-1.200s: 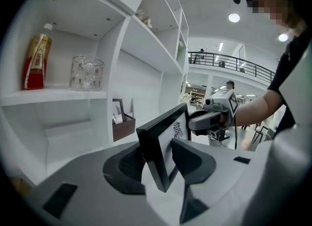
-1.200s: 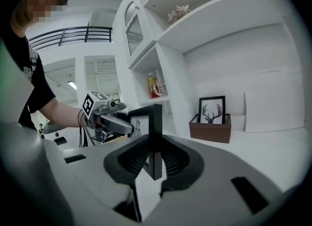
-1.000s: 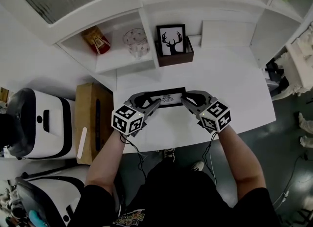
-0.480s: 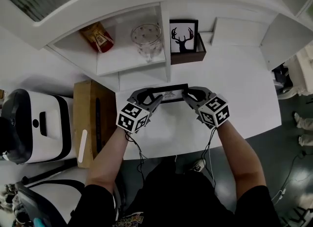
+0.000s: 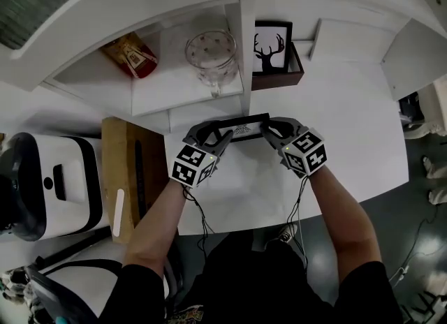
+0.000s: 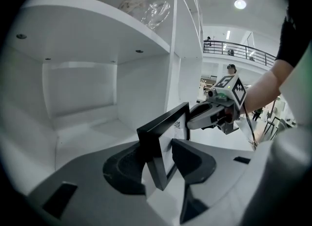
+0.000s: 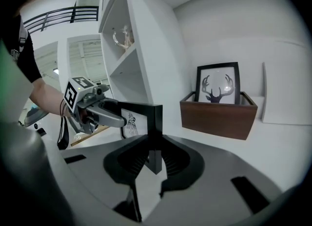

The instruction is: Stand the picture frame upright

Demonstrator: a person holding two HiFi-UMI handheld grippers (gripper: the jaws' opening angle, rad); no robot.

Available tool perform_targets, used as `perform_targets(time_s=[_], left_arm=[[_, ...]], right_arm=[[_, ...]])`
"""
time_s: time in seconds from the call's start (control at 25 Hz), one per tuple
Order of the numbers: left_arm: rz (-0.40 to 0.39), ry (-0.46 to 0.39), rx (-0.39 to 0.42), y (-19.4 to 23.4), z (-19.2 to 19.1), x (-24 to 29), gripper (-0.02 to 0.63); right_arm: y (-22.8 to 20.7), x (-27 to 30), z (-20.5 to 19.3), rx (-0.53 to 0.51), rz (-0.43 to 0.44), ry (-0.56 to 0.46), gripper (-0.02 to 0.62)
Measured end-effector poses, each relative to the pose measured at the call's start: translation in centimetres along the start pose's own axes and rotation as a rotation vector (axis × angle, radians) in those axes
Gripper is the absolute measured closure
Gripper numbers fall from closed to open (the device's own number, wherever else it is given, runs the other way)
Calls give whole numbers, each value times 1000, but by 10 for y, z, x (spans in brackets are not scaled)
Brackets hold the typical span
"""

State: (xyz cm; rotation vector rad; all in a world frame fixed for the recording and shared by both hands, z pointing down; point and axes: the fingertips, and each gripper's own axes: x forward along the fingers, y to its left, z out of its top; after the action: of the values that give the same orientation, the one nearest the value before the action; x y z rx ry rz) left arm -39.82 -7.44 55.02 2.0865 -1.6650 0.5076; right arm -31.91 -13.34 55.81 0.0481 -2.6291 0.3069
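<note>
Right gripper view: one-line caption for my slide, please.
The right gripper pinches one end of the black picture frame, the left gripper holds the other; deer print in wooden box behind.

Indoor hall: white shelves [image 5: 174,85], balcony railing [image 6: 243,52]

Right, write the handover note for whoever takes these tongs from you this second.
Left tongs: shut on the left end of the picture frame.
Right tongs: shut on its right end.
Frame: up on edge between both tongs, over the white table. I cannot tell whether its lower edge touches the table.
Done: frame gripped at both ends and brought up on edge.
Left: probably set it down to stand by itself, check that it holds, then open both tongs.
</note>
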Motion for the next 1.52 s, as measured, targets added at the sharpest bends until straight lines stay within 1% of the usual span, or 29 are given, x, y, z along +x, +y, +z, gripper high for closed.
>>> perform_targets(time_s=[0.12,0.28,0.76,1.12,1.52], left_arm=[[8,7,0,7,-4,6,436],[16,8,-22,13,-9,12,436],[1,11,-32,21,-20,24,434],[-11,8,-4,23,-21,26,434],[-13,-11,-33,23,-22,25,434]], right_arm=[[-6,9,-3,7,-1,10,526],[-11,17,-5,10,10,21,526],[-18,28,-16,13,13,37,526],[-18,33,-20,25,17,33,525],[-18,33,-19,23,23,28,523]])
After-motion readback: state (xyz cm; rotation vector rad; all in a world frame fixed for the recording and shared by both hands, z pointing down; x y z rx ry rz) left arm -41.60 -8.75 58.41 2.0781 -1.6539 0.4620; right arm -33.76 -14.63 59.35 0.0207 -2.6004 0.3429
